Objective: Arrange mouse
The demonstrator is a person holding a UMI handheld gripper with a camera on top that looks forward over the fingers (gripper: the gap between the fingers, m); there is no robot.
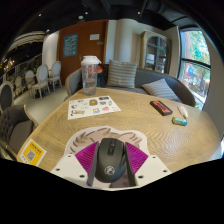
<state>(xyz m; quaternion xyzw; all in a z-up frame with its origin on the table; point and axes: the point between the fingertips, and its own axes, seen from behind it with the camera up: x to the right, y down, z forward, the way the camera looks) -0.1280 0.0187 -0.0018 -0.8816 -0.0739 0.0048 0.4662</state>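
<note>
A black computer mouse [111, 161] sits between my gripper's [111, 160] two fingers, held over the near edge of the round wooden table [130, 125]. The magenta pads [85, 157] press against both sides of the mouse, with no gap showing. The mouse's scroll wheel points away from me, and a round logo shows on its back end. The fingers are shut on the mouse.
On the table beyond the fingers lie a printed paper sheet [94, 106] with a clear lidded jar [90, 75] at its far end, a dark flat case [160, 107], a small teal object [179, 120] and a yellow card [32, 151]. A grey sofa [130, 78] and chairs [38, 78] stand behind.
</note>
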